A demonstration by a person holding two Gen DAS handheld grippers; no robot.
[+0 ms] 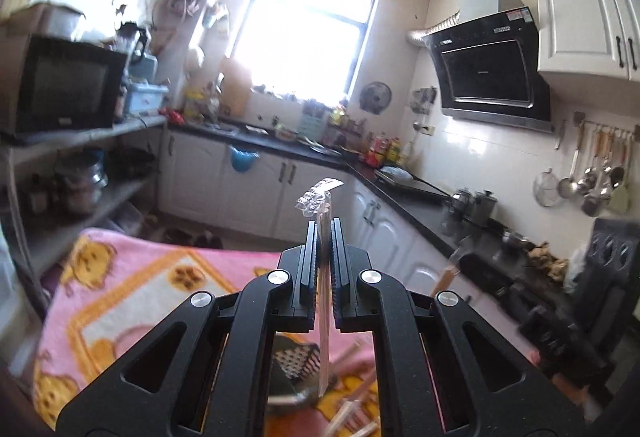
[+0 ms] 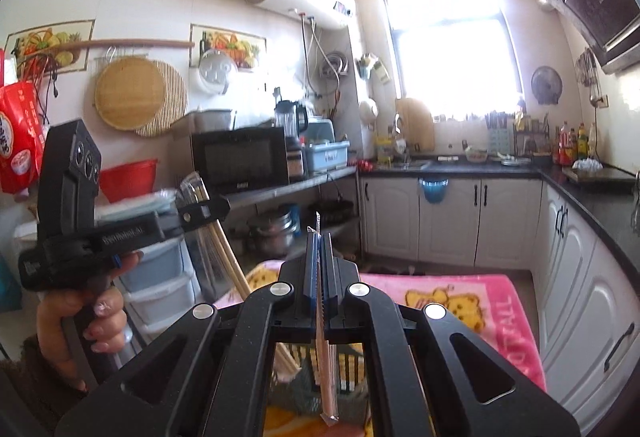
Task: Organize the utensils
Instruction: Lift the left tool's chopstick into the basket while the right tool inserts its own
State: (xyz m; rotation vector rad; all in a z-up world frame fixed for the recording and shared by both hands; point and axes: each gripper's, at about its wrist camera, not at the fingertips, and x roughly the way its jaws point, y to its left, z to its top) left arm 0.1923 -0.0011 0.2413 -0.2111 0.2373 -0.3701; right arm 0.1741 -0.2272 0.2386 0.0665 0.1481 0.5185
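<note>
The left gripper (image 1: pixel 323 233) and right gripper (image 2: pixel 319 243) are each clamped tight on a clear-wrapped pair of chopsticks (image 1: pixel 322 289), held high above the pink blanket (image 1: pixel 132 277). This looks like the carrying step. Next, lower them toward the mesh utensil holder (image 1: pixel 298 361) on that blanket.

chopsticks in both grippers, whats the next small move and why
Probably lower both toward the mesh holder below. Each gripper, left and right, is shut on a plastic-wrapped pair of chopsticks, raised above the pink blanket, and the holder already contains chopsticks.
</note>
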